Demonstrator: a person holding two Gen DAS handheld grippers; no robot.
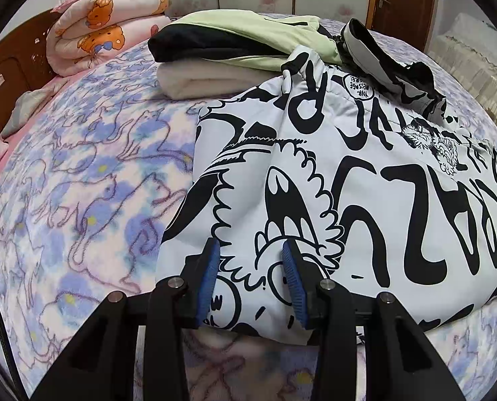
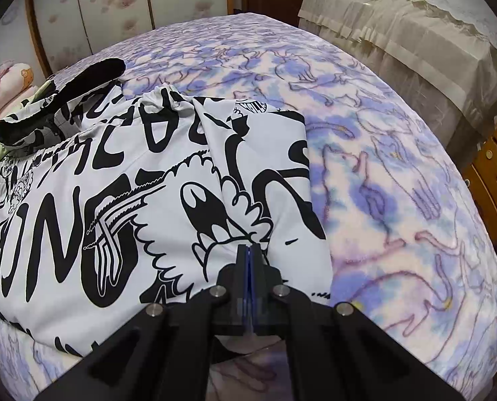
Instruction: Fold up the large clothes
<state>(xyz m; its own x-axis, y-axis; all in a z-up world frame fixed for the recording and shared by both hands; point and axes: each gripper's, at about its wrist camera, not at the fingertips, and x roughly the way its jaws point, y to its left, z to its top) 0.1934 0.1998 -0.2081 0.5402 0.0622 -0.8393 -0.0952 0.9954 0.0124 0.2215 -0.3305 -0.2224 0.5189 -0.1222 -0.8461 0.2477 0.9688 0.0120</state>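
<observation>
A large white garment with bold black cartoon print [image 1: 332,173] lies partly folded on the bed, its black-lined collar [image 1: 382,53] at the far end. It also shows in the right wrist view [image 2: 148,183]. My left gripper [image 1: 251,260] is open, its blue pads either side of the garment's near left edge, just above the cloth. My right gripper [image 2: 249,254] is shut, blue pads pressed together, over the garment's near right part; whether cloth is pinched between them I cannot tell.
The bed has a purple and pink cat-print blanket [image 1: 81,200]. A stack of folded clothes [image 1: 221,53] and a rolled pink quilt [image 1: 108,23] lie at the far side. A covered piece of furniture [image 2: 415,33] and a wooden drawer unit [image 2: 492,173] stand to the right.
</observation>
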